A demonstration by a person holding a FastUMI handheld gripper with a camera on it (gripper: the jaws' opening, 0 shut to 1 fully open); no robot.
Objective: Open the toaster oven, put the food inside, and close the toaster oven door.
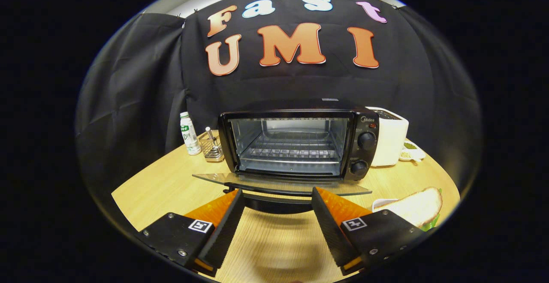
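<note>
A black toaster oven [300,141] stands on the wooden table [163,184] straight ahead of my fingers. Its glass door [279,183] lies folded down flat toward me, and the wire rack [291,151] inside is bare. The door's black handle [274,200] sits just ahead of my fingertips, in the gap between them. My gripper [278,195] is open and holds nothing. A slice of bread [418,208] rests on a white plate [381,203] to the right of my right finger.
A white toaster [390,139] stands right of the oven, with a small dish [411,151] beside it. Left of the oven are a small white bottle [189,133] and a metal wire holder [212,148]. The table's rounded edge curves close on both sides.
</note>
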